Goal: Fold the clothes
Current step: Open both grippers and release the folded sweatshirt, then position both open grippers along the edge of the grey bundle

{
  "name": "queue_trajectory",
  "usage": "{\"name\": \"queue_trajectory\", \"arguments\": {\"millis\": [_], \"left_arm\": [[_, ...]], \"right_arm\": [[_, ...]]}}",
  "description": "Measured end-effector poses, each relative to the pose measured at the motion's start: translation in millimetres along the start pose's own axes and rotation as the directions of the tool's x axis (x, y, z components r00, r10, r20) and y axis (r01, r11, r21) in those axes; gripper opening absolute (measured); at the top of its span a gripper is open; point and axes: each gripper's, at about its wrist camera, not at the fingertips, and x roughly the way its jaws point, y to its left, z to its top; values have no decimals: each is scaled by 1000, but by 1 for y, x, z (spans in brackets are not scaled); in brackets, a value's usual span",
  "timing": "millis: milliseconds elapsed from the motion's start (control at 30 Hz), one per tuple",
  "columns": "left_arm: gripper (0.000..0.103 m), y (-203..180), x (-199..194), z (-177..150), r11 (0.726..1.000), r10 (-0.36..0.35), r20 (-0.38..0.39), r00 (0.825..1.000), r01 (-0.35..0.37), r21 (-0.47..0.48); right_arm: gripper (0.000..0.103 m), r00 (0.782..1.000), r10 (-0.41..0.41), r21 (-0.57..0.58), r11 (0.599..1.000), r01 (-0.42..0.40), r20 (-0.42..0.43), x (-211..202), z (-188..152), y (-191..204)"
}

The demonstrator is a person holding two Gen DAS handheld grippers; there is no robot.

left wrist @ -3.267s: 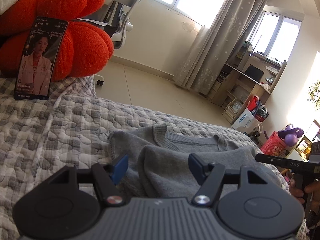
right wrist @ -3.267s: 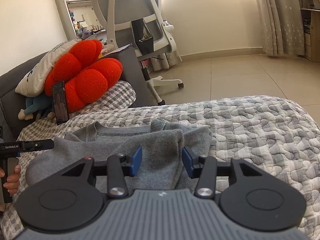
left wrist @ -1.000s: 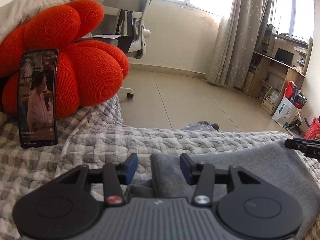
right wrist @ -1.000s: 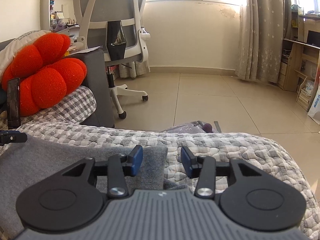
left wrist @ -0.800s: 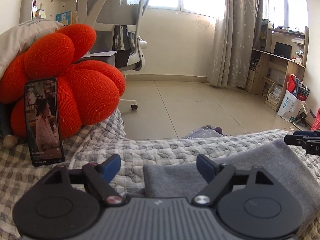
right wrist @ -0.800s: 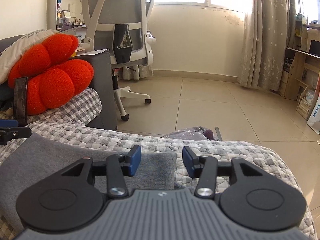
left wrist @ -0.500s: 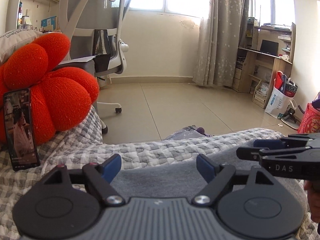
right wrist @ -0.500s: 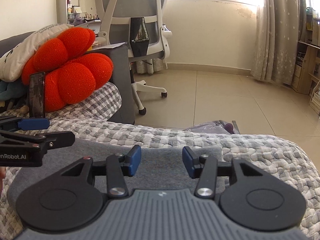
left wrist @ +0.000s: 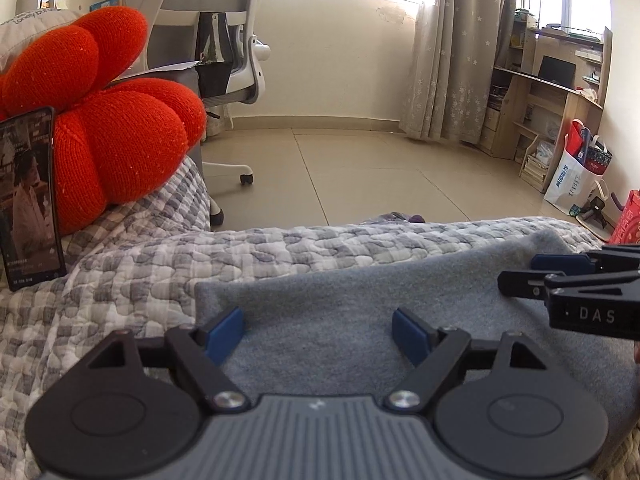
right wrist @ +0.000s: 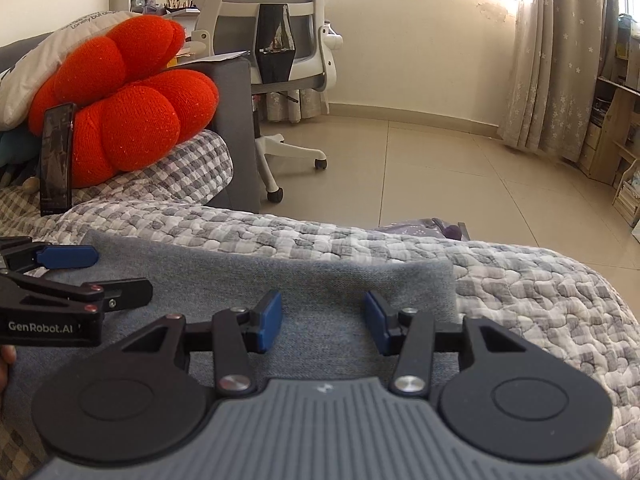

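now lying folded on the quilted bed cover [left wrist: 280,248]: grey sweater [left wrist: 344,304], far edge straight. hovering over its left part, left claw [left wrist: 318,330], jaws just spread wide, blue pads clear of the cloth, gripping nothing. over its right part, right claw [right wrist: 322,320], about half open, pads apart and empty. off to the left, red knot cushion [left wrist: 108,128] with a phone [left wrist: 30,196] propped against it; beyond, office chair [right wrist: 280,40].

Sweater folded over, left gripper let go

The grey sweater [left wrist: 340,304], collar showing three seconds ago, now lies as a plain folded band on the quilt [left wrist: 280,244]; the left gripper [left wrist: 318,334] has just spread its jaws and hangs free above the sweater.
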Motion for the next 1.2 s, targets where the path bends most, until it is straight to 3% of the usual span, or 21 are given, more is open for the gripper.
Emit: {"name": "queue_trajectory", "arguments": {"millis": [467, 867, 1200], "left_arm": [[87, 28, -25, -4, 998, 50, 15, 999, -49, -38], [87, 0, -56, -5, 999, -35, 45, 998, 36, -5], [87, -11, -58, -30, 998, -63, 8, 998, 63, 12]], "right_arm": [[50, 999, -46, 29, 999, 46, 9, -20, -7, -27], [51, 997, 67, -15, 998, -67, 31, -49, -10, 13], [53, 998, 67, -37, 997, -66, 17, -58, -34, 23]]}}
